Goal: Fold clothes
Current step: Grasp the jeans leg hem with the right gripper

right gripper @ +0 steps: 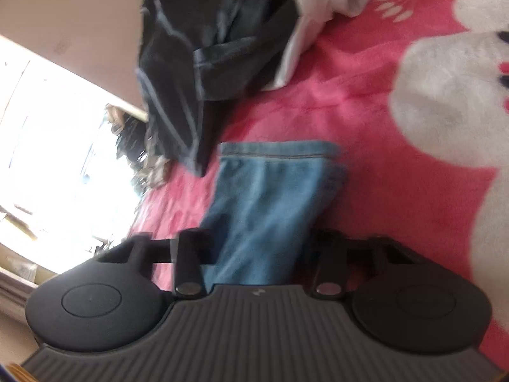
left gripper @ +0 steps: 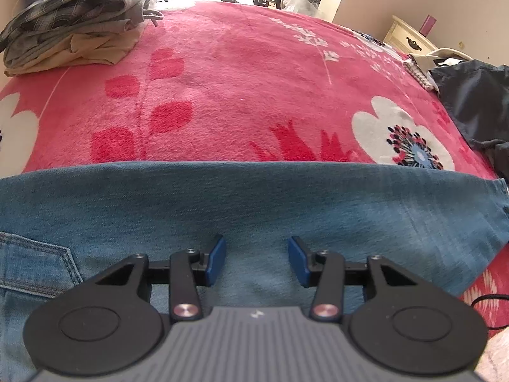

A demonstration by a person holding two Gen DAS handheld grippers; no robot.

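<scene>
Blue jeans (left gripper: 254, 200) lie flat across a pink flowered blanket (left gripper: 238, 79) on a bed, with a back pocket at the lower left. My left gripper (left gripper: 257, 259) hovers low over the denim, open, its blue pads (left gripper: 216, 261) apart with nothing between them. In the blurred right wrist view, the hemmed end of a jeans leg (right gripper: 273, 184) runs out from between the fingers of my right gripper (right gripper: 264, 242). The denim fills the gap from finger to finger and hides the pads, so the gripper reads as shut on the leg.
A stack of folded clothes (left gripper: 76, 22) sits at the blanket's far left. A dark garment (left gripper: 477, 102) and a white one (right gripper: 318, 6) lie heaped at the right. A cream nightstand (left gripper: 407, 36) stands by the wall, and a black cable (left gripper: 483, 299) trails at the lower right.
</scene>
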